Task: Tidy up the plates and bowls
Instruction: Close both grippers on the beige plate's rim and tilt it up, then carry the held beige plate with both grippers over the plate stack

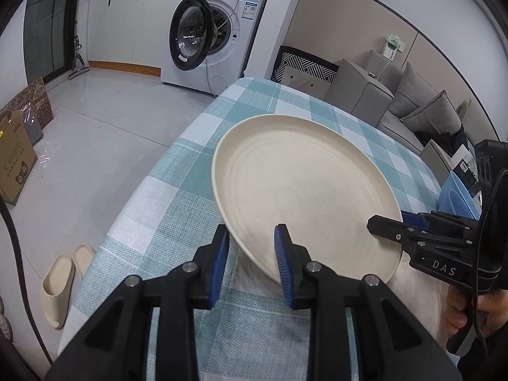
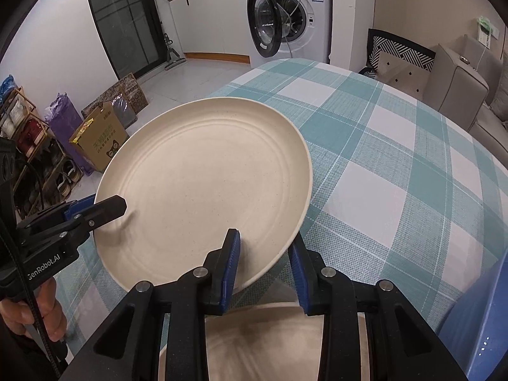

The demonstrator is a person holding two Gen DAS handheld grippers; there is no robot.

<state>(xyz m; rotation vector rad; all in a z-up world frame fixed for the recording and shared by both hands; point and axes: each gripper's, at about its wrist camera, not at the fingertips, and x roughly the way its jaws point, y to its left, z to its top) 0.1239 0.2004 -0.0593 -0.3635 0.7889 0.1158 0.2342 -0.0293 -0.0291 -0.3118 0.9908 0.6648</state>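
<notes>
A round cream plate with a matte, finely speckled surface and shallow concentric ridges is held tilted above the table, which wears a woven cloth of teal and white checks. The left gripper has its blue ribbed pads on both sides of the plate's near rim, one under and one over, and it grips the plate. The right gripper does the same at another part of the rim: one pad lies on the upper face, the other sits below the edge, so it also clamps the plate. Each gripper is of black plastic with round metal pins.

Below the lifted plate lies a second cream plate, flat on the cloth and partly hidden. A blue bowl stands near the table edge behind the right gripper. Far behind stands a white washing machine with its round door open.
</notes>
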